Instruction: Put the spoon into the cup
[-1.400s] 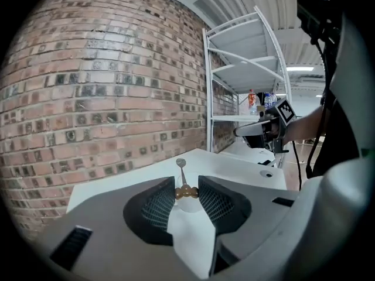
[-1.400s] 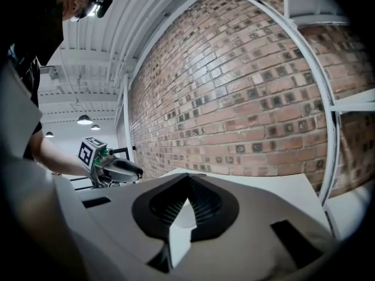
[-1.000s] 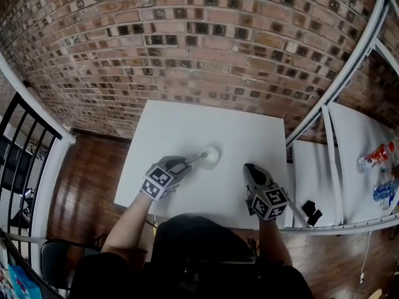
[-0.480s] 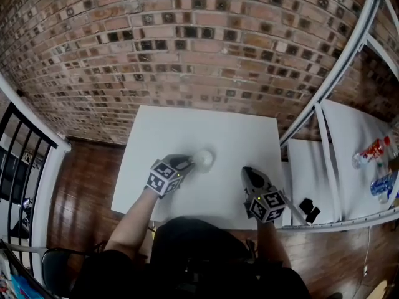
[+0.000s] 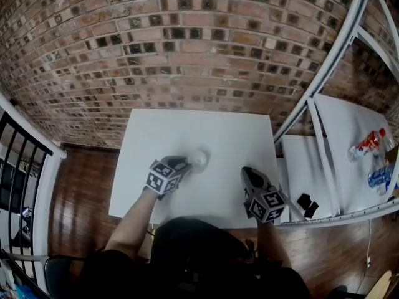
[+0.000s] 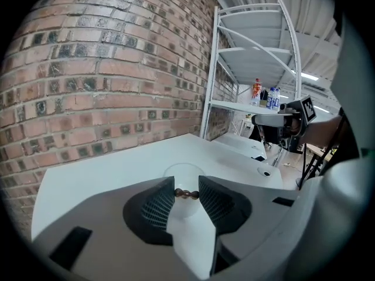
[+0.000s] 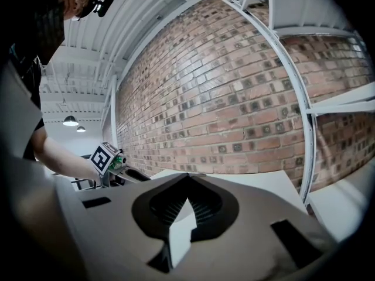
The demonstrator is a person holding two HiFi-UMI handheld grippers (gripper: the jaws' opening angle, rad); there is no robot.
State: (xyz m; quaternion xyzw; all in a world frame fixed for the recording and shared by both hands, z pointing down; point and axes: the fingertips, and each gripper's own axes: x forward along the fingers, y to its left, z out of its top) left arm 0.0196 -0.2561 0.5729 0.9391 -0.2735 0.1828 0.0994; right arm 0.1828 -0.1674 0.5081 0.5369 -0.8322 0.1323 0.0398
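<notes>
A translucent white cup [image 5: 198, 159] stands upright on the white table [image 5: 218, 129]. My left gripper [image 5: 182, 165] is right beside it on its left. In the left gripper view the left gripper [image 6: 186, 187] is shut on the spoon [image 6: 186, 194], of which only a brown beaded bit shows between the pads. The cup [image 6: 183, 175] stands just beyond the tips. The spoon's bowl is hidden. My right gripper [image 5: 248, 172] hovers to the right of the cup, apart from it. In the right gripper view the right gripper [image 7: 187, 183] is shut and holds nothing.
A brick wall [image 5: 187, 48] backs the table. A white shelving rack [image 5: 312, 123] stands to the right, with bottles [image 5: 368, 143] and a small black item [image 5: 305, 203] on its shelf. A dark railing [image 5: 19, 167] runs along the left.
My left gripper has moved in toward the cup and sunk a little with the spoon. The spoon's shaft, seen earlier between gripper and cup, is now covered. The right gripper has barely shifted.
</notes>
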